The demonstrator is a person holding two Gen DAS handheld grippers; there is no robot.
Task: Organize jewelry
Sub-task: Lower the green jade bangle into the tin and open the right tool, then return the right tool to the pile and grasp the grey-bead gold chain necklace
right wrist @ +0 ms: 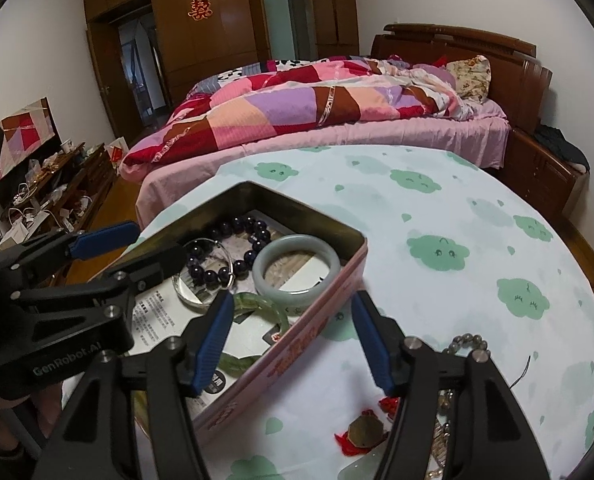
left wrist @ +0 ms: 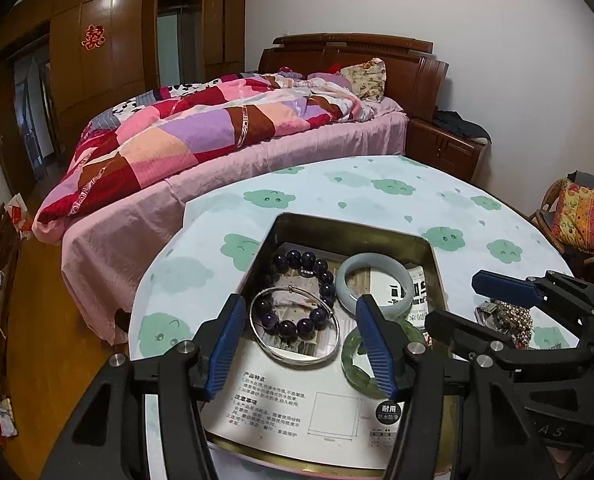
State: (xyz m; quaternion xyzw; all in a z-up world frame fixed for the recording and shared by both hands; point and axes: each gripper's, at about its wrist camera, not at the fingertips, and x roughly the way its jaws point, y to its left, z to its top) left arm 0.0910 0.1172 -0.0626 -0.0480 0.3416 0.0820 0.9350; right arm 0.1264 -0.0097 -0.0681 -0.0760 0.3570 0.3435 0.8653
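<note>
A pink metal tin (left wrist: 437, 268) (right wrist: 317, 320) sits on the round table. It holds a dark purple bead bracelet (left wrist: 297, 260) (right wrist: 253, 228), a thin silver bangle (left wrist: 293, 356) (right wrist: 189, 300), a pale jade bangle (left wrist: 343, 280) (right wrist: 269, 280) and a green bangle (left wrist: 351, 360) (right wrist: 273, 310). My left gripper (left wrist: 301, 308) hovers open and empty over the tin. My right gripper (right wrist: 291, 304) is open and empty over the tin's right wall. Loose jewelry lies on the cloth right of the tin: a bead string (right wrist: 465, 342), a red-tasselled charm (right wrist: 367, 430) and a sparkly piece (left wrist: 513, 316).
The table has a white cloth with green clouds (left wrist: 377, 188) (right wrist: 457, 220). A bed with a patchwork quilt (left wrist: 201, 132) (right wrist: 317, 104) stands beyond its far edge. A cluttered low cabinet (right wrist: 57, 184) is at left, a wicker chair (left wrist: 577, 216) at right.
</note>
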